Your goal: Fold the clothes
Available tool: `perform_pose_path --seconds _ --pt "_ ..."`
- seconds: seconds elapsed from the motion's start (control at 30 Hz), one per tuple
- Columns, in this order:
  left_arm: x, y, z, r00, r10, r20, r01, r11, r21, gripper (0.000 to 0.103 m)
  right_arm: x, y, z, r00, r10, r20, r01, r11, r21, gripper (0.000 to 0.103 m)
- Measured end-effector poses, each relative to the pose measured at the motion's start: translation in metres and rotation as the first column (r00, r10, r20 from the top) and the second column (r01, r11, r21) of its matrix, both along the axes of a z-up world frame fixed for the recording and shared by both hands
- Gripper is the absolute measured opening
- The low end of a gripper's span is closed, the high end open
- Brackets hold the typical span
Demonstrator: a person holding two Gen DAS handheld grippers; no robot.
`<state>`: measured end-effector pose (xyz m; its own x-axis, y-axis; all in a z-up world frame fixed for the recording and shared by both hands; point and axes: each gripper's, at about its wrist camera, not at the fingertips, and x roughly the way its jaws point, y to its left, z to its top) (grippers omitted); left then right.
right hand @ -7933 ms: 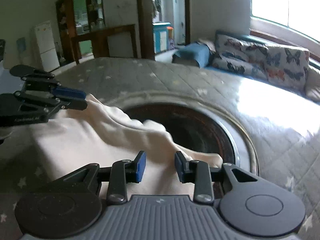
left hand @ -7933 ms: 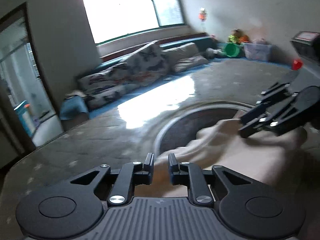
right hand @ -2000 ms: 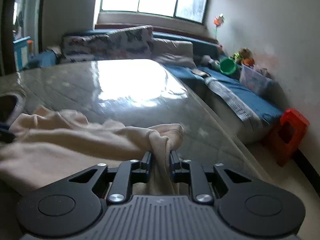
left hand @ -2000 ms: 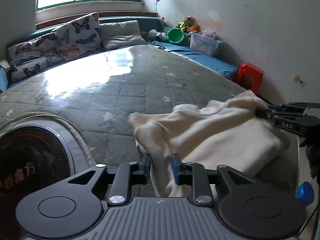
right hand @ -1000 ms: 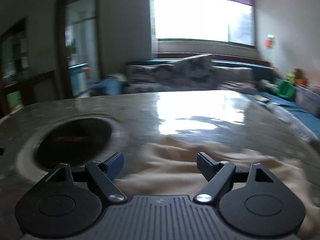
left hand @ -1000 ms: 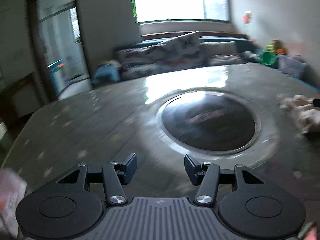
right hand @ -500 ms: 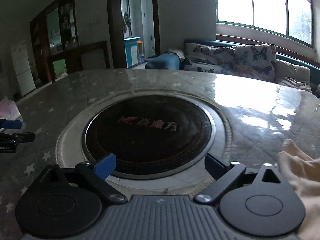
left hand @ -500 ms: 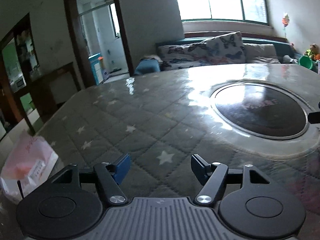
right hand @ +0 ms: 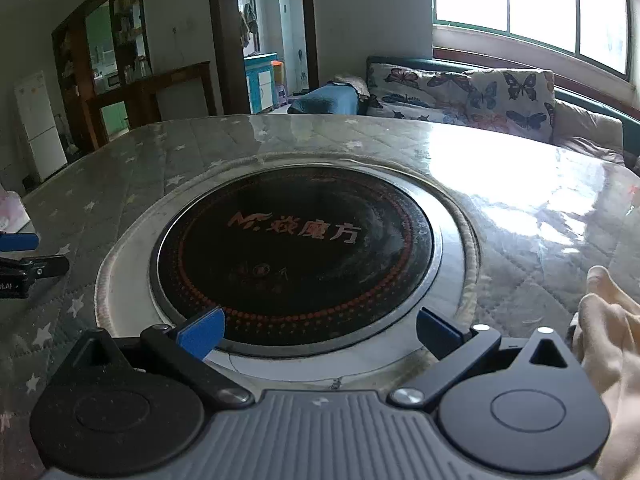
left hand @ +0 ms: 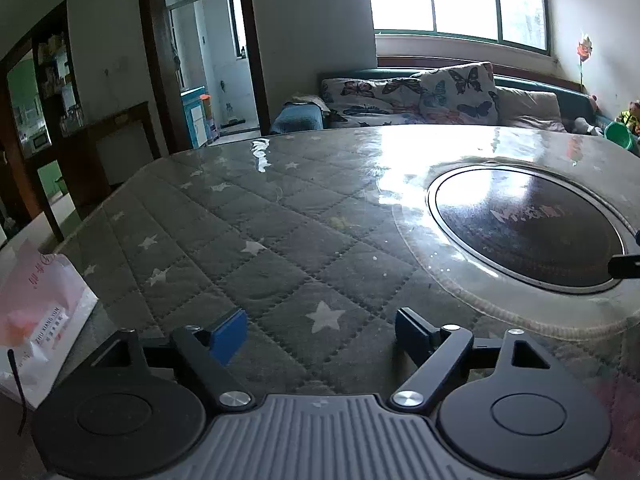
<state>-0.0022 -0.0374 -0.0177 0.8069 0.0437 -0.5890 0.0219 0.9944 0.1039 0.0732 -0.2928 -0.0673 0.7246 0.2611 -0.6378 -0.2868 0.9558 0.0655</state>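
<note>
Beside right gripper (right hand: 318, 332) (opening, empty): cream garment (right hand: 612, 344), unseen leftward.

A round black cooktop (right hand: 296, 256) sits in the quilted, star-patterned worktop (left hand: 248, 240), just beyond the tongs. A pink-and-white bag (left hand: 36, 320) lies left of them. Butterfly cushions (left hand: 432, 96) line the far sofa.

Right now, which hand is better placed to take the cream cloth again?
The right. The cream cloth lies just beside the right gripper, whose fingers are opening with nothing between them. The left gripper, also opening and empty, faces bare table cover, with no cloth in its view.
</note>
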Motion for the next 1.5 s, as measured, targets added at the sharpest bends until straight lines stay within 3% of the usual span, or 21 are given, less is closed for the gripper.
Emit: perform_pose_path --seconds 0.47,0.87,1.5 --pt "0.004 0.013 -0.004 0.999 0.034 -0.032 -0.036 0.997 -0.065 0.096 0.002 0.004 -0.006 1.000 0.019 -0.021 -0.020 0.999 -0.032 0.103" --pt "0.003 0.014 -0.005 0.997 0.063 -0.044 -0.066 0.996 -0.068 0.103 0.002 0.006 -0.009 0.999 0.032 -0.020 -0.033 0.998 -0.054 0.103" --pt "0.007 0.015 -0.006 0.997 0.065 -0.048 -0.068 0.995 -0.075 0.103 0.001 0.004 -0.008 0.999 0.033 -0.020 -0.034 0.998 -0.053 0.103"
